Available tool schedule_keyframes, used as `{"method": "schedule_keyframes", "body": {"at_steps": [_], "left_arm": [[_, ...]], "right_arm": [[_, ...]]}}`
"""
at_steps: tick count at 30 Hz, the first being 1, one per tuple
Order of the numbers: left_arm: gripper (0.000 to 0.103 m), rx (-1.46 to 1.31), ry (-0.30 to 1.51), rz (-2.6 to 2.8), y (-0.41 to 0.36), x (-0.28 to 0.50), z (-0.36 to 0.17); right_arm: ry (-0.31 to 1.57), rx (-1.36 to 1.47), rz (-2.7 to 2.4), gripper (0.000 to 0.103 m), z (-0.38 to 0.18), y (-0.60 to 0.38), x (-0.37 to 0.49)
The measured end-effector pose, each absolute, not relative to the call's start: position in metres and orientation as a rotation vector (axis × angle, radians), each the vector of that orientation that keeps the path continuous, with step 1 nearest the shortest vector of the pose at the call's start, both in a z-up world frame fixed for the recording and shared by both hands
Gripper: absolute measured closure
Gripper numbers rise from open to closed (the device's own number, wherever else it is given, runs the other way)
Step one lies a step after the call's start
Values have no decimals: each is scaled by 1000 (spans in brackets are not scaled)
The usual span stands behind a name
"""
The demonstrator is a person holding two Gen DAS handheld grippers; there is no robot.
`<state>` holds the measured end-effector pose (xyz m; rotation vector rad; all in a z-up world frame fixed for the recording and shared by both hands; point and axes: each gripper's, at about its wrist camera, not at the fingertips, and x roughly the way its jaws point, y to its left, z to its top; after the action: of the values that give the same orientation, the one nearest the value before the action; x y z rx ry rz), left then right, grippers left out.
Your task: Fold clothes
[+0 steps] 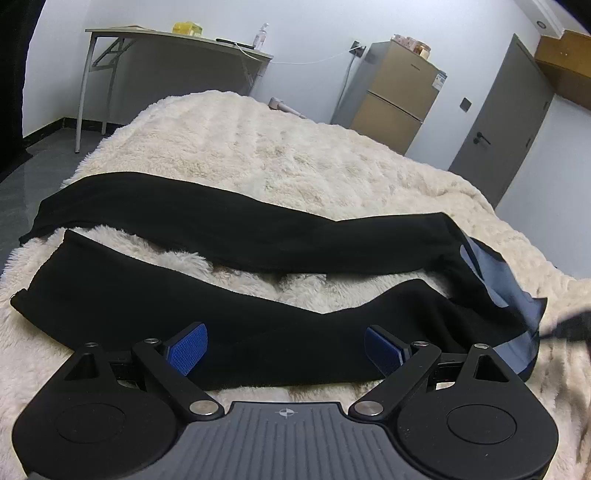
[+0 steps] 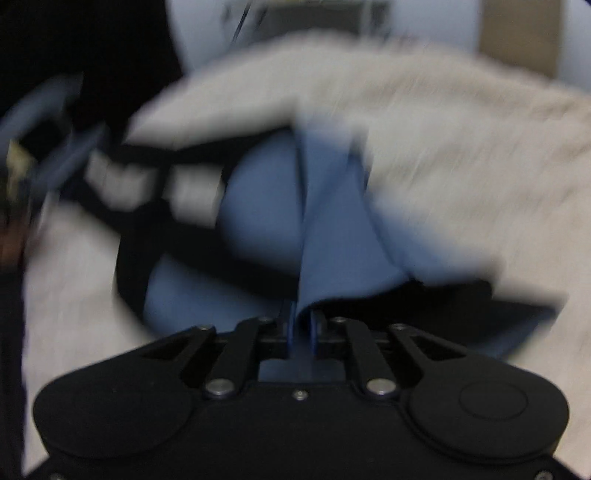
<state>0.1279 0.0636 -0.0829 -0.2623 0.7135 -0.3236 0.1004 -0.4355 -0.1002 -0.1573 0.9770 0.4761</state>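
Observation:
Black trousers (image 1: 221, 236) lie across a fluffy cream blanket (image 1: 295, 147), their two legs stretching to the left. The waist at the right shows a blue lining (image 1: 517, 306). My left gripper (image 1: 284, 343) is open just above the near leg (image 1: 166, 302), its blue pads (image 1: 188, 347) wide apart with nothing gripped. In the blurred right wrist view, my right gripper (image 2: 303, 321) is shut on a fold of the blue lining (image 2: 332, 221), which rises from between its pads. Black trouser cloth (image 2: 461, 299) lies around it.
The blanket covers a bed whose edges drop off at the left and right. Behind it stand a folding table (image 1: 166, 40) with a yellow box (image 1: 186, 28) and a bottle (image 1: 260, 37), a brown cabinet (image 1: 399, 99) and a grey door (image 1: 502, 122).

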Motion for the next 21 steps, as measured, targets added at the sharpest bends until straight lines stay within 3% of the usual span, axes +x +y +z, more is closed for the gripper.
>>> {"method": "schedule_keyframes", "body": {"at_steps": [1,5,11,13,14,15,16,18,21], "left_arm": [[13,-267,714,-322,65,128,-83],[13,-296,711,-311,69,127,-83],[13,-299,690,-297,71,121,-78],[13,-305,687,-292,73,121,-77],[13,-308,688,-288,74,121,-77],[13,-312,689,-285,74,121,-78],[13,-316,690,-281,75,121,-78],[13,-321,697,-278,76,122,-79],[13,-311,712,-277,75,125,-81]], "right_arm": [[947,-116,447,89,-101,-440,91],[741,126,363,57,-76,-465,77],[691,340,257,56,-59,-499,117],[749,451,210,58,-69,-513,142],[762,477,214,66,-72,-516,148],[780,501,230,91,-75,-518,154],[798,524,247,101,-77,-519,161],[795,516,294,102,-68,-516,176],[636,491,323,102,-29,-519,191]]}}
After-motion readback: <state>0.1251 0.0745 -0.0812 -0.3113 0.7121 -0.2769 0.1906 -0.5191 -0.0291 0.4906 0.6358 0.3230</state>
